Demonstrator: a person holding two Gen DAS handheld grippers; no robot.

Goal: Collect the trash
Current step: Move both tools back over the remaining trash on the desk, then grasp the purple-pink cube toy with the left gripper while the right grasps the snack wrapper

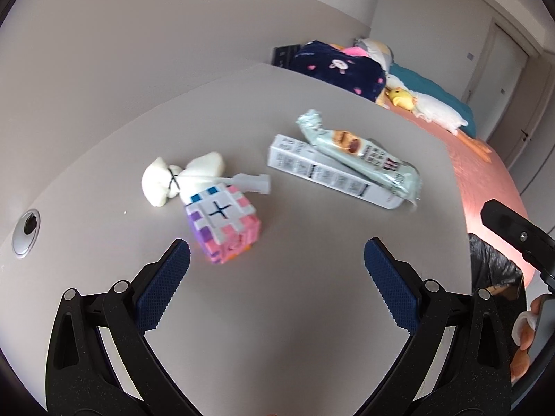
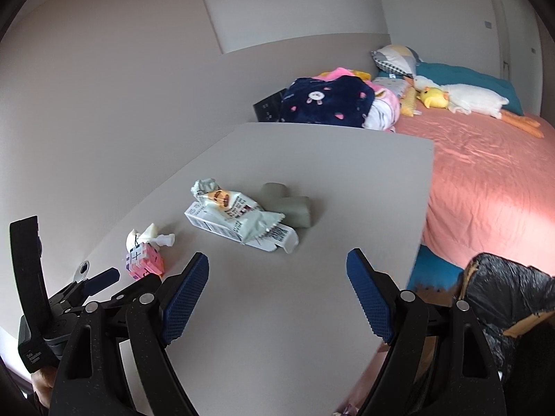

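Both the left gripper [image 1: 276, 254] and right gripper [image 2: 277, 268] hover with jaws wide, empty, above the surface [image 2: 277, 312]. Farther in, mid-surface, a snack wrapper [image 2: 239, 208] lies across a white carton [image 2: 222, 227]; what looks like tissue [image 1: 180, 180] sits nearer the wall edge.

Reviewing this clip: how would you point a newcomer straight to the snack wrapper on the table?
Start at the grey table beside the pink bed. Near its middle a long white carton lies flat; the snack wrapper is draped along its top. Unlike the carton and the pink-and-purple cube nearby, it is crinkled pale mint film with serrated ends and a brown biscuit picture.
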